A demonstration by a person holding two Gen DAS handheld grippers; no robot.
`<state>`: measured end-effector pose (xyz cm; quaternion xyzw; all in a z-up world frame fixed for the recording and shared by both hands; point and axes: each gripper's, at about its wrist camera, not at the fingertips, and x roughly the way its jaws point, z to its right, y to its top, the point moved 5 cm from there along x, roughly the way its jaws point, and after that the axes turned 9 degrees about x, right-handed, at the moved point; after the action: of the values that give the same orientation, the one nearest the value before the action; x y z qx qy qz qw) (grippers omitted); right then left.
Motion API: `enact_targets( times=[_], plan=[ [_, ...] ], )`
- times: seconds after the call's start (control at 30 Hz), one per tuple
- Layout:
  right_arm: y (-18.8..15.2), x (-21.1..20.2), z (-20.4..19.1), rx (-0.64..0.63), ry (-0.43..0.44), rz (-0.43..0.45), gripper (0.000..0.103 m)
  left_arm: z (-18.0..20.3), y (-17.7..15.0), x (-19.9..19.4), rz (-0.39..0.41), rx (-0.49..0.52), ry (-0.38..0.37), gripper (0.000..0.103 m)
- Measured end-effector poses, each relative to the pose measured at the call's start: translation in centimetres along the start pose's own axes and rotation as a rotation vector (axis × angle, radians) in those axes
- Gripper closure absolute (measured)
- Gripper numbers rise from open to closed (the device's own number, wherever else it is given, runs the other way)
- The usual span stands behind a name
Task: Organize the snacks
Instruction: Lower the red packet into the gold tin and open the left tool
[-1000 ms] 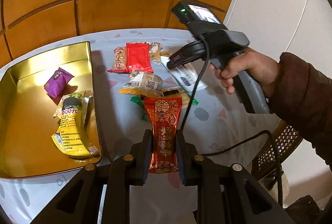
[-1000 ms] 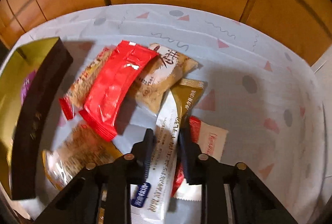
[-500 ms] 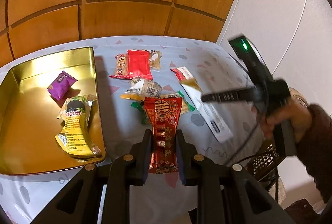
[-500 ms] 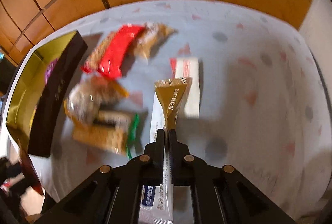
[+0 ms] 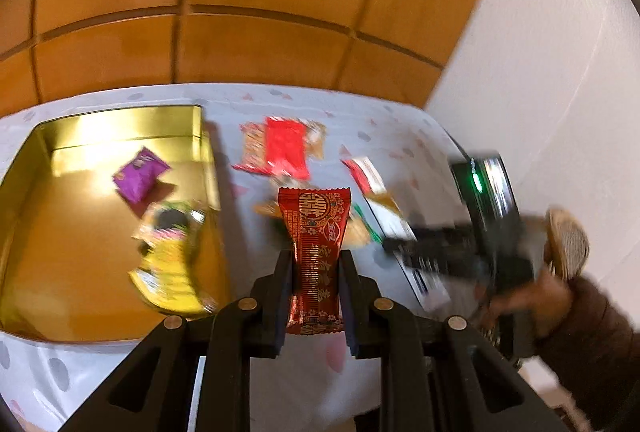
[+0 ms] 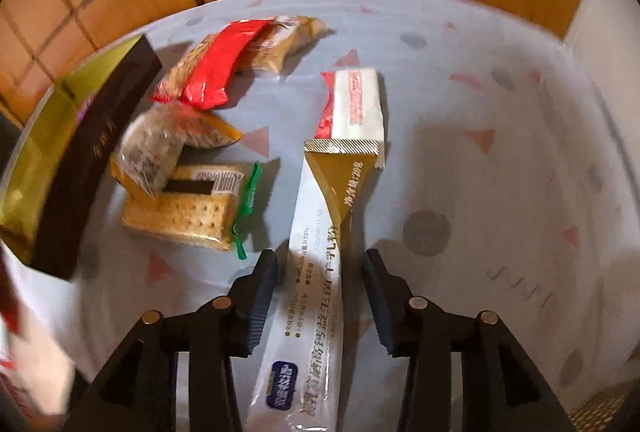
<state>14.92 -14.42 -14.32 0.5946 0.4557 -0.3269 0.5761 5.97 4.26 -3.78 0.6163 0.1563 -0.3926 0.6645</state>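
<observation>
Clearly the red sweet packet (image 5: 316,256) is the piece in hand: the left tongs (image 5: 315,292) are closed on its lower half, so it stands upright between the pads with its printed face to the camera, lifted off the desk (image 5: 304,372). Held by the middle like that, it should drop flat once let go. To its left lies the gold tin (image 5: 24,191), open, with a purple packet (image 5: 140,173) and a yellow packet (image 5: 172,272) already inside; that is likely where the red one belongs, so the step appears to be the carry across to the tin.

On the other side, the long white sachet (image 6: 308,292) with the gold tip lies flat on the desk (image 6: 500,191), running straight up between the fingers of the right tongs (image 6: 320,304). These stand wide apart and touch nothing, so the sachet rests free. Lined up along its length, they look placed for a fresh grip.

Farther out, a cracker pack (image 6: 184,216), a red wrapper (image 6: 220,67) and a white-and-red packet (image 6: 356,103) wait near the tin's dark outer wall (image 6: 92,159), unsorted.
</observation>
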Motion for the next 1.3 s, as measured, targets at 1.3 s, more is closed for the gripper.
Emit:
enact_targets(
  times=[1.3],
  plan=[
    [-0.7,-0.5,-0.2,-0.024,0.000,0.082,0.074,-8.9,1.3,1.1,-0.070,-0.166,0.349,0.070]
  ],
)
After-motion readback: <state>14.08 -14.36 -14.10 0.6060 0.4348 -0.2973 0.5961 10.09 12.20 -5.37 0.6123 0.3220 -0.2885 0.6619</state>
